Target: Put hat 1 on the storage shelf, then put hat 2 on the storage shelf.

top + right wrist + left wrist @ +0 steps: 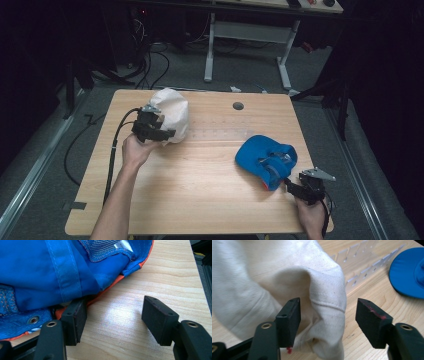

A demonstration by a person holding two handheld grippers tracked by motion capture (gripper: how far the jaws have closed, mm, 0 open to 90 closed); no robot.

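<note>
two hats are sitting on the wooden table (200, 170), and we are working one with each hand. we are holding the left gripper (328, 315) with jaws spread wide around a hemmed fold of the cream cloth hat (287, 280), which is sitting at the far left of the table; the fold is lying between the jaws, not pinched yet. we are holding the right gripper (115, 315) likewise apart at the near right, its left jaw touching or tucked just under the orange-trimmed edge of the blue cap (50, 270), the other jaw over bare wood. a clear plastic divider strip (362, 267) is lying flat between the hats.

risks as we are judging them: the left jaws closing on a single loose layer, so the soft hat is sagging or slipping out when lifted; the right jaws closing on nothing because the cap edge is sitting beside one jaw, not between both; either hat dragging over and snagging the divider strip.
</note>
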